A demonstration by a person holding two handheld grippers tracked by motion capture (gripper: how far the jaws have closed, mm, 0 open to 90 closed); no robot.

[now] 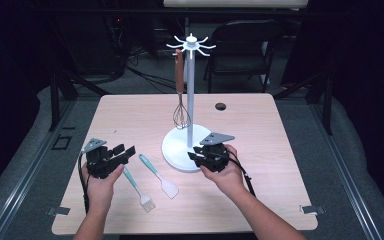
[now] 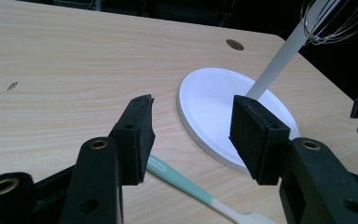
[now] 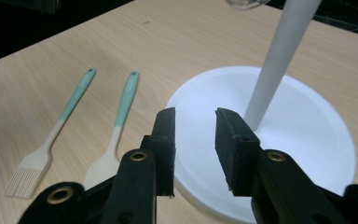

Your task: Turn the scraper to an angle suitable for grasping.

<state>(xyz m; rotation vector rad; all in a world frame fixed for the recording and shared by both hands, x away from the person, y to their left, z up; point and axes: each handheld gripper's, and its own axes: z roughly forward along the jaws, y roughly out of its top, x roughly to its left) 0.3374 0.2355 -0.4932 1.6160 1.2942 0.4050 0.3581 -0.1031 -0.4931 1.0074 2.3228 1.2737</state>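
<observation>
Left hand-held gripper (image 1: 125, 151): jaws wide, empty | spatula (image 1: 158, 176) just right of it on the counter (image 1: 280, 150), handle pointing away from you, nearer your left hand | brush (image 1: 139, 190) alongside | right hand-held gripper (image 1: 196, 156): jaws part-closed, empty, over the stand base (image 3: 307, 126) | whisk (image 1: 181, 95) hangs clear.

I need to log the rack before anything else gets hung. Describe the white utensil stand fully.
The white utensil stand stands upright near the table's middle: a round, flat, matte disc base, a slim straight pole and a crown of short radial hooks on top. It looks like painted metal or plastic. A wire whisk with a brown wooden handle hangs from one hook beside the pole. The right gripper sits over the base's near edge, jaws apart with nothing between them.
</observation>
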